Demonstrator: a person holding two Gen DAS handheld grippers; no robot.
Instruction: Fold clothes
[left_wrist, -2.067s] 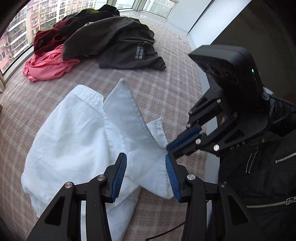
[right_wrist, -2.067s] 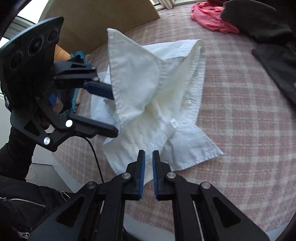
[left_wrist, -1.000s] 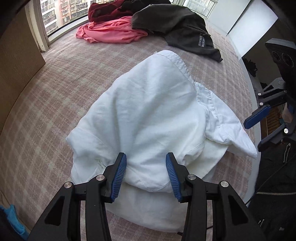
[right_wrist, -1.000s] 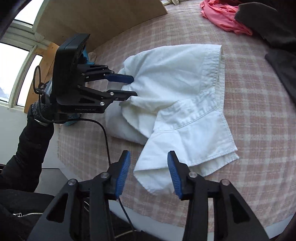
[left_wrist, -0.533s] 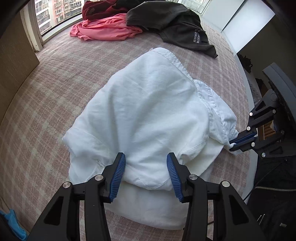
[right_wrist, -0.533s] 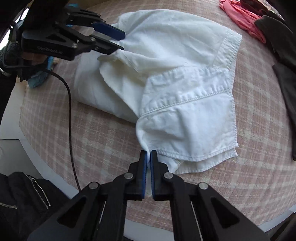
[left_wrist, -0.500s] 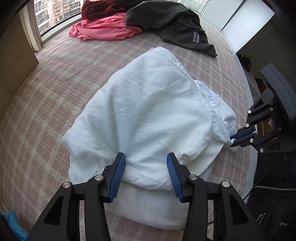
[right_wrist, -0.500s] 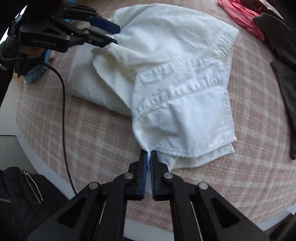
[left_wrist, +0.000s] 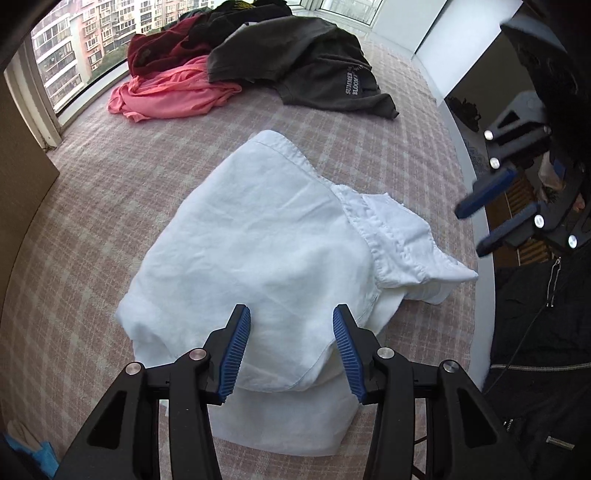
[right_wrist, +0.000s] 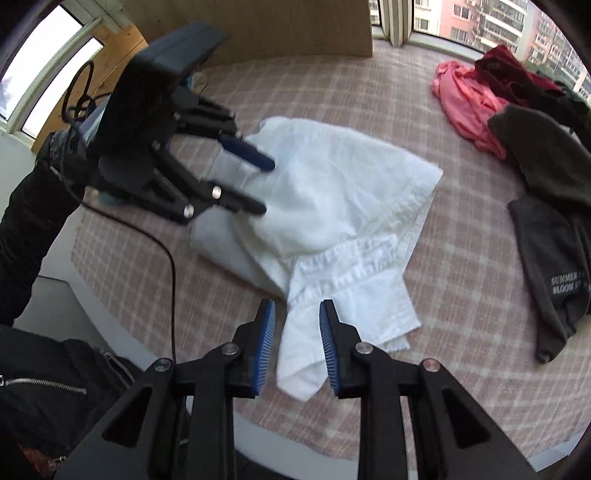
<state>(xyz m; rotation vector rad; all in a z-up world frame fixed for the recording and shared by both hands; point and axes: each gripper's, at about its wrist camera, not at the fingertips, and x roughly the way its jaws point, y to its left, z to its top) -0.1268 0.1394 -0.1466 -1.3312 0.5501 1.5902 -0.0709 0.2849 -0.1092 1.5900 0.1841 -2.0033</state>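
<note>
Right wrist view shows my right gripper (right_wrist: 297, 341) fingers opening around the soft, limp white shirt (right_wrist: 332, 206), left gripper (left_wrist: 291, 347) fingers apart, so I'd pinch its thicker hem.

Shirt (left_wrist: 266, 236) on bed (left_wrist: 110, 192), clothes pile (left_wrist: 251, 62) behind it, near window (left_wrist: 74, 48).

Both wrist views look steeply down from close above the white shirt (left_wrist: 266, 236), which they share; each also catches the other tool (right_wrist: 264, 186), perhaps from opposite sides.
</note>
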